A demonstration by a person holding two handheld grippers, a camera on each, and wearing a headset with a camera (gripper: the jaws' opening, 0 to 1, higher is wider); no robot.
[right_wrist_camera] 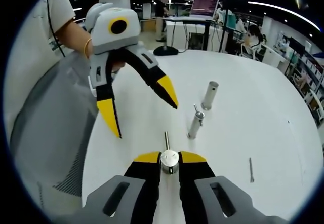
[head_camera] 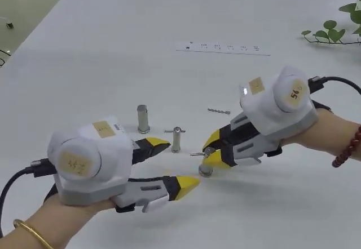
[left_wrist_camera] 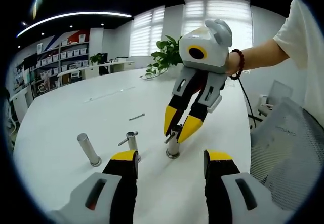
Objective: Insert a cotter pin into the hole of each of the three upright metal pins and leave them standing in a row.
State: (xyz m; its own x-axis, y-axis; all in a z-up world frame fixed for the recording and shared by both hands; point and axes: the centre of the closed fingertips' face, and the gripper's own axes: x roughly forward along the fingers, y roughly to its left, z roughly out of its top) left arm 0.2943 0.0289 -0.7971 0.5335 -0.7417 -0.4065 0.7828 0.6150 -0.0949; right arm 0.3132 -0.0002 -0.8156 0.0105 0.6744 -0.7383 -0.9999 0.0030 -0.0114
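Closest to me, the left gripper (head_camera: 171, 164) hangs with its jaws wide apart, holding nothing, just short of the row. Ahead of it, the right gripper (head_camera: 212, 150) has its jaws closed on the head of the nearest metal pin (head_camera: 206, 170), which stands upright on the white table (head_camera: 113, 46). A cotter pin (right_wrist_camera: 166, 138) pokes out of that pin's hole, pointing forward past the yellow tips. Next along, the middle metal pin (head_camera: 176, 139) stands free with a second cotter pin (head_camera: 169, 130) through it. Beyond that the far metal pin (head_camera: 142, 118) stands bare. The loose cotter pin (head_camera: 219, 111) lies flat on the table farther out, well apart from the row.

I judge two pins fitted, with this near one being settled. To finish it well, I would first check that its cotter pin sits fully through. Then I would ease the right jaws apart slowly and squarely, so the pin isn't dragged or tipped toward its neighbour. The left gripper should stand clear of the second cotter pin's protruding ends. The bare far pin would then take the loose cotter pin.
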